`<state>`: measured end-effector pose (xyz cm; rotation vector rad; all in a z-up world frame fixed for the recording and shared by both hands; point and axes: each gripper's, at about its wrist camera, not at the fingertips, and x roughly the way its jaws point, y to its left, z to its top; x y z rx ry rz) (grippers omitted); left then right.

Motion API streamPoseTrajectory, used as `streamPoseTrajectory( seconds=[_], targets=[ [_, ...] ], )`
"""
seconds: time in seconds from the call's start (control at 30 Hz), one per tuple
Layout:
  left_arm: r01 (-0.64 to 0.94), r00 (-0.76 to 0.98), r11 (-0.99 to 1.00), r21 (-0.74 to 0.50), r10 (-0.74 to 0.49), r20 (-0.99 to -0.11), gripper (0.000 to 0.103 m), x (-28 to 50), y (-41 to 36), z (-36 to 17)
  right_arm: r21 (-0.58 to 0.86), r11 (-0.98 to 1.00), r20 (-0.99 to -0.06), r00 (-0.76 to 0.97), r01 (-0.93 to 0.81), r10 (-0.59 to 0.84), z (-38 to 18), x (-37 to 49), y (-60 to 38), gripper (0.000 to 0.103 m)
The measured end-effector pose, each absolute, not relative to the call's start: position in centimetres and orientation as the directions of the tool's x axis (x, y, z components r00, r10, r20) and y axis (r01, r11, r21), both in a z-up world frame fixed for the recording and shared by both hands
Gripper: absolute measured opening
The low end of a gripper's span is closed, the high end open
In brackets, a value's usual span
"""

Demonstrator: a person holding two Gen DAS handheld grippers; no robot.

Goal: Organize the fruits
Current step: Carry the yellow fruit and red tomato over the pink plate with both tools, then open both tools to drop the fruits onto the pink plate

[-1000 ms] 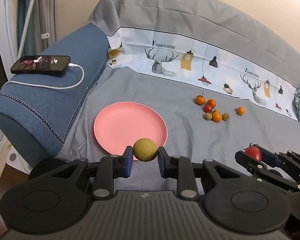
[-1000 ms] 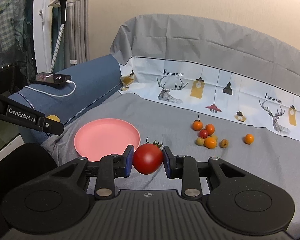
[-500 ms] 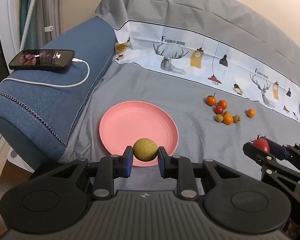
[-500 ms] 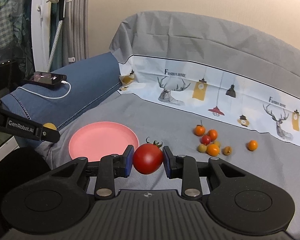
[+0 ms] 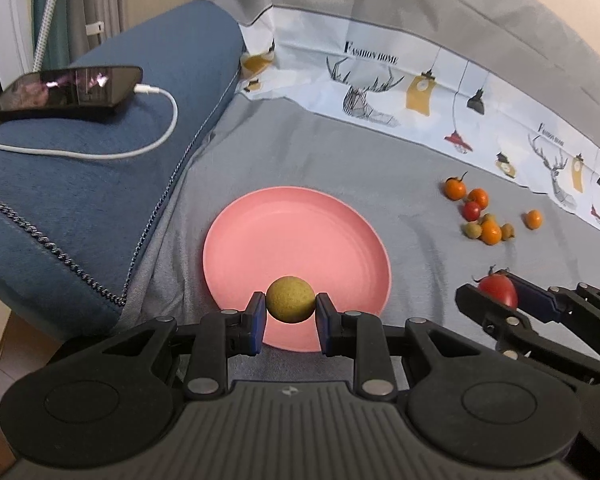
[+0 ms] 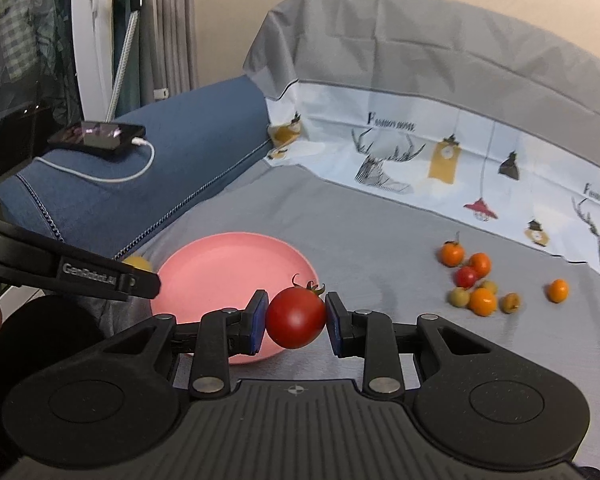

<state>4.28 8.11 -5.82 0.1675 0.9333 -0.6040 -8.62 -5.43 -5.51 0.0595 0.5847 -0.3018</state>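
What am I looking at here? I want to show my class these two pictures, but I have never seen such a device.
A person holds a two-finger gripper in each hand, with a camera on each looking along the fingers. One picture is from the left gripper, shut on a yellow-green fruit. The other is from the right gripper, shut on a red tomato. On the grey cloth lie an empty pink plate and a cluster of small fruits. A phone charges on the blue cushion.
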Motion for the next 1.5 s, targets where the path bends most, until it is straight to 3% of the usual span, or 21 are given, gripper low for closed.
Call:
streamPoseTrajectory(
  seconds=[0.93, 0.97, 1.0, 1.03, 1.07, 1.13, 1.17, 1.5],
  targets=[
    [0.559, 0.392, 0.828, -0.044, -0.31, -0.866, 0.03, 12.6, 2.1, -13.5, -0.069, 0.973, -0.685, 0.699, 0.219, -0.205, -12.4, 2.1, -7.6, 0.032],
    [0.56, 0.401, 0.828, -0.035, -0.307, -0.863, 0.038, 12.7, 2.0, -13.5, -0.067, 0.976, -0.688, 0.699, 0.208, -0.196, -12.5, 2.4, -7.7, 0.033],
    [0.565, 0.408, 0.825, -0.028, -0.308, -0.859, 0.064, 12.8, 1.9, -13.3, -0.064, 0.979, -0.69, 0.7, 0.195, -0.184, -12.5, 2.7, -7.7, 0.033],
    [0.567, 0.415, 0.823, -0.026, -0.313, -0.854, 0.08, 12.9, 1.9, -13.1, -0.063, 0.981, -0.687, 0.705, 0.185, -0.177, -12.3, 2.9, -7.8, 0.036],
    [0.562, 0.428, 0.827, -0.023, -0.314, -0.847, 0.103, 12.9, 2.0, -12.7, -0.067, 0.981, -0.682, 0.709, 0.182, -0.178, -12.1, 3.0, -7.8, 0.049],
    [0.551, 0.469, 0.834, -0.023, -0.332, -0.818, 0.103, 12.5, 2.4, -11.8, -0.082, 0.979, -0.667, 0.72, 0.186, -0.193, -11.4, 3.0, -7.9, 0.072],
    [0.559, 0.469, 0.829, -0.019, -0.334, -0.817, 0.103, 12.4, 2.5, -11.5, -0.085, 0.978, -0.661, 0.724, 0.19, -0.198, -11.1, 2.8, -7.9, 0.077],
    [0.495, 0.485, 0.869, -0.018, -0.293, -0.824, 0.103, 6.5, 6.9, -7.5, -0.025, 0.962, -0.699, 0.683, 0.274, -0.212, -8.3, -5.4, -6.0, 0.091]
  ],
)
